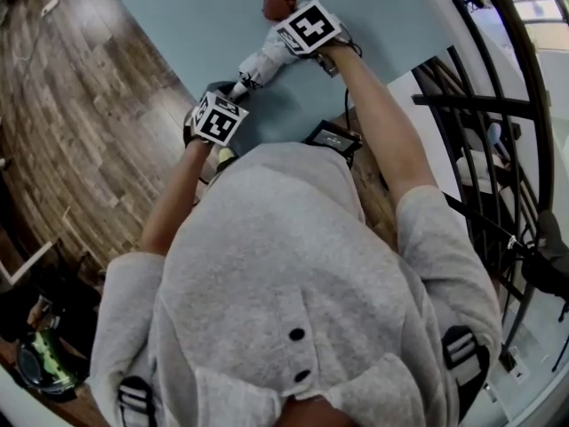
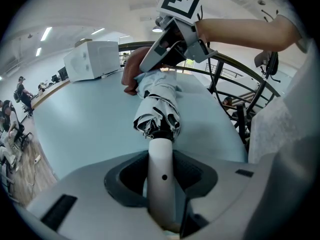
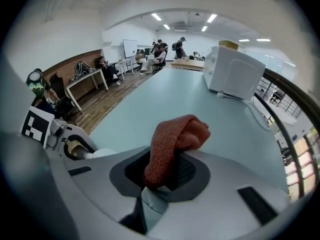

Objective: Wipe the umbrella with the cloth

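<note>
A pale blue table [image 3: 165, 104] fills the middle of the right gripper view, with a white boxy appliance [image 3: 232, 71] standing on it at two o'clock. Wood-plank floor [image 3: 107, 101] runs off at ten o'clock toward desks [image 3: 86, 81] and seated people [image 3: 155, 54]. Strip lights [image 3: 157, 16] glow at twelve. A black curved railing [image 3: 296, 105] sweeps down at three.

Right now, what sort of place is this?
Probably an open-plan office or lab: people at desks on a wood floor, ceiling strip lights, and a white appliance on the long pale table.
</note>
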